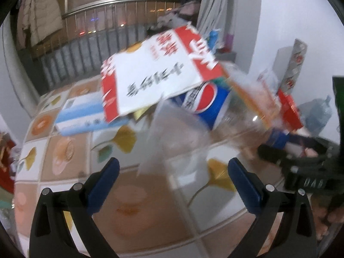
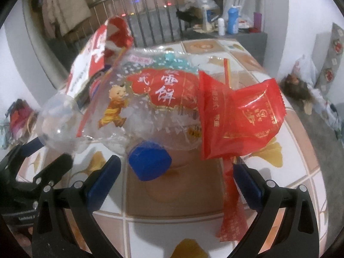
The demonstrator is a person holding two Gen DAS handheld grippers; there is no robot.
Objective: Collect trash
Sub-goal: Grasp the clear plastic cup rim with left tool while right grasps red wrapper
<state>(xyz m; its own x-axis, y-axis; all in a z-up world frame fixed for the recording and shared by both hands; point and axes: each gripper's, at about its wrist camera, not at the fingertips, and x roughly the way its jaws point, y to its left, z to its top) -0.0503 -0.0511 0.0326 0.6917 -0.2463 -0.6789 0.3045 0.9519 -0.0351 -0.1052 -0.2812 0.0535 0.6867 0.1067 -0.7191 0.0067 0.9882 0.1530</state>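
Observation:
A heap of trash lies on the tiled-pattern table (image 1: 129,206). It holds a red-and-white carton (image 1: 159,73), a Pepsi bottle (image 1: 204,101) with a blue cap (image 2: 150,164), a blue-and-white box (image 1: 81,116) and crumpled clear plastic (image 1: 178,133). My left gripper (image 1: 176,182) is open, with that plastic just ahead of its blue pads. My right gripper (image 2: 175,182) is open around the bottle's cap without pinching it. A printed clear bag (image 2: 150,94) and red wrappers (image 2: 240,116) lie over the bottle; one wrapper strip drapes by the right finger. Motion blurs the left view.
A metal railing (image 1: 96,21) and a hanging coat (image 2: 64,6) stand behind the table. A grey side table with bottles (image 2: 232,21) is at the far right. A blue water jug (image 1: 318,116) and a dark bundle (image 2: 298,86) sit on the floor to the right.

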